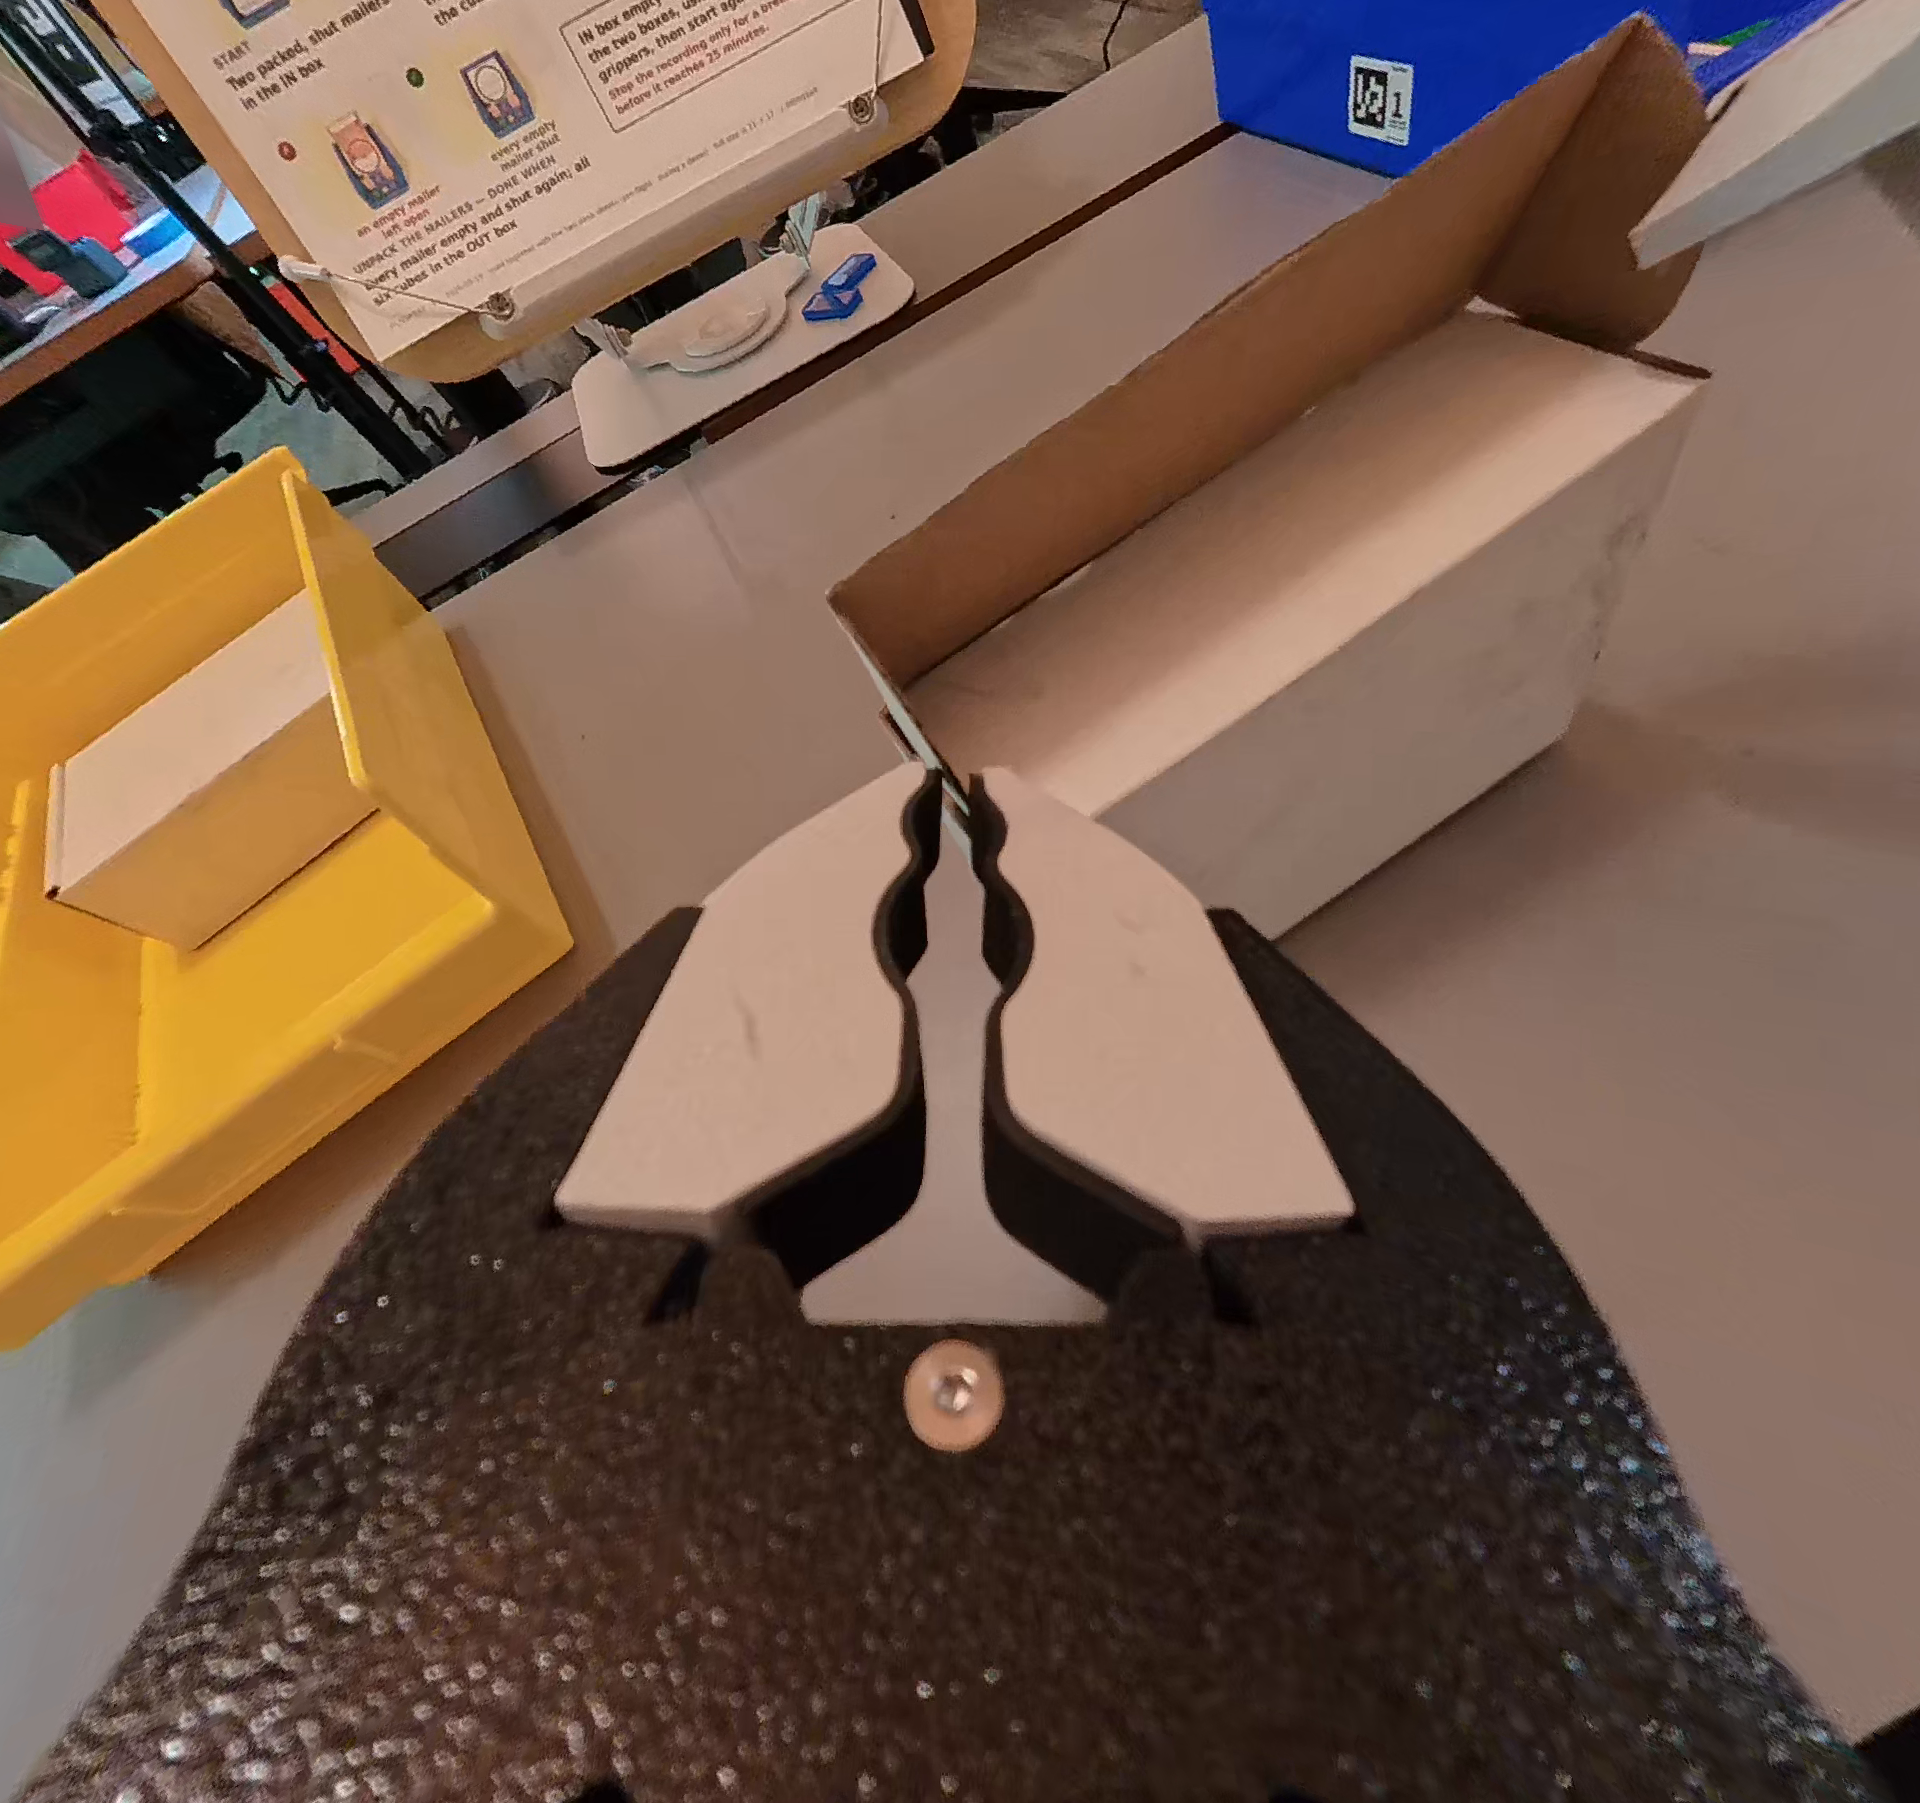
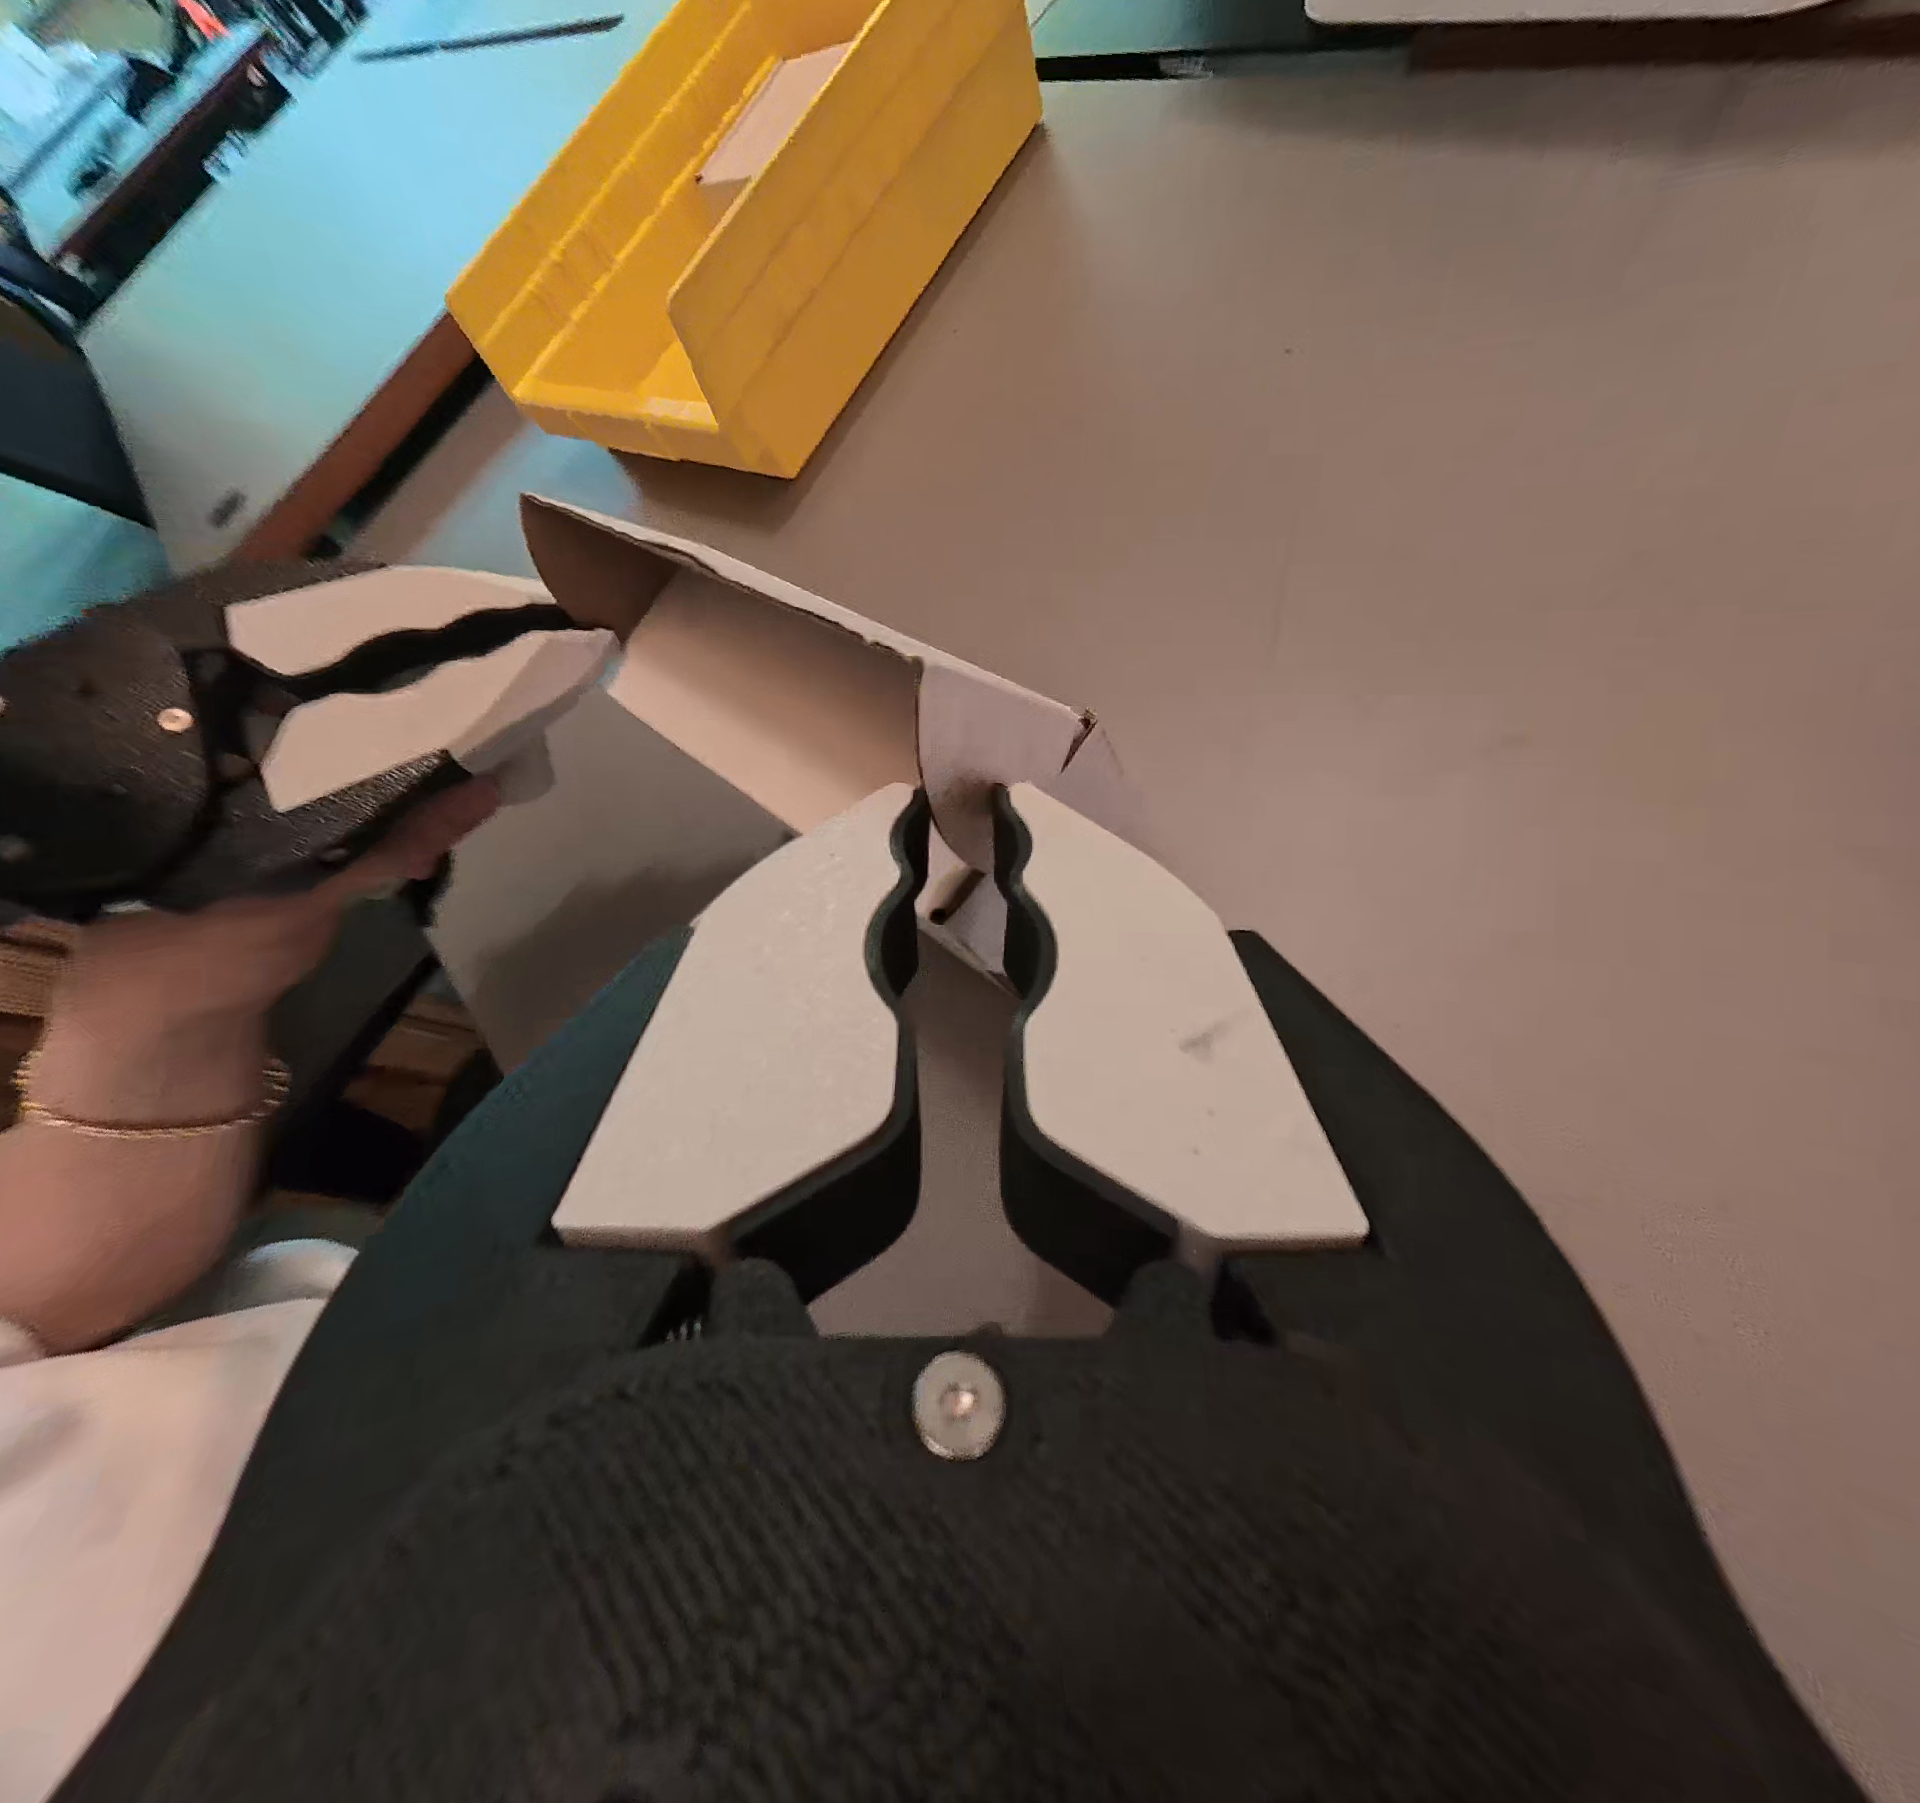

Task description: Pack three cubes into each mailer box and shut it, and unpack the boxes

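Note:
A white mailer box [image 1: 1299, 610] lies on the grey table with its lid down and its long brown-lined front flap [image 1: 1247, 382] standing out. My left gripper [image 1: 958, 792] is shut on the near corner of that flap; it also shows in the right wrist view [image 2: 592, 647] at the flap's [image 2: 790, 683] left end. My right gripper [image 2: 958, 803] is closed on the rounded ear at the flap's other end. One of its fingers [image 1: 1787, 153] shows at the top right of the left wrist view. No cubes are visible.
A yellow bin [image 1: 416, 714] [image 2: 831, 278] to the left holds a second shut white mailer [image 1: 208, 766] [image 2: 774, 117]. A blue bin [image 1: 1455, 8] stands at the back right. An instruction board [image 1: 520, 70] on a white stand [image 1: 727, 340] is behind. A hand [image 2: 156, 974] holds the left gripper. The grippers' ends are close to 15 cm from one another.

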`<state>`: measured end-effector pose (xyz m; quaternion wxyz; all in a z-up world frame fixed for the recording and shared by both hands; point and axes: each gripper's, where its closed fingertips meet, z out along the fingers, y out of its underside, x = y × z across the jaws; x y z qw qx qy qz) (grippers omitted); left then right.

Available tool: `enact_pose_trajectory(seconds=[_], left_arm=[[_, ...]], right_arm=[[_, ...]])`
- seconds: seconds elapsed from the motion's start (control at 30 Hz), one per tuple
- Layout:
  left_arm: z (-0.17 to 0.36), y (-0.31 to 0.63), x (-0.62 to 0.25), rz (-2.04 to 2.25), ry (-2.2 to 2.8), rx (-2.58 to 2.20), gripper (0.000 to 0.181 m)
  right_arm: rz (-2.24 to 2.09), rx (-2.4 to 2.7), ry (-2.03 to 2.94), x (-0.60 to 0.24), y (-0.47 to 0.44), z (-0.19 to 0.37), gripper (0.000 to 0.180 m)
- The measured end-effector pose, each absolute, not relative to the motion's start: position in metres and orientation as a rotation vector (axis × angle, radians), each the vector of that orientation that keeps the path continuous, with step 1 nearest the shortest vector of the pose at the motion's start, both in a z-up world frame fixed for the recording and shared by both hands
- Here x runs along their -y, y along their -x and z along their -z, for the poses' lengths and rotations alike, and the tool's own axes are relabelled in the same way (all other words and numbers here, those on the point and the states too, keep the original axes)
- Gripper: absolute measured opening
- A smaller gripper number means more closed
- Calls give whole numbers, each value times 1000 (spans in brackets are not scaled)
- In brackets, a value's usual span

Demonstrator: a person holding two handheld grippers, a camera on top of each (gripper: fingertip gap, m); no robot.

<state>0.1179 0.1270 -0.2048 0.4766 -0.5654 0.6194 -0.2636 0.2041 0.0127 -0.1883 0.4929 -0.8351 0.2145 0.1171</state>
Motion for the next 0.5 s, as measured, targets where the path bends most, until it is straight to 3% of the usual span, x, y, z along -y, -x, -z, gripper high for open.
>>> enact_pose_trajectory(seconds=[0.5], left_arm=[[204,-127,-123,689,1346,-1514,5]], right_arm=[[-360,-597,1970,-13,-219,188,10]])
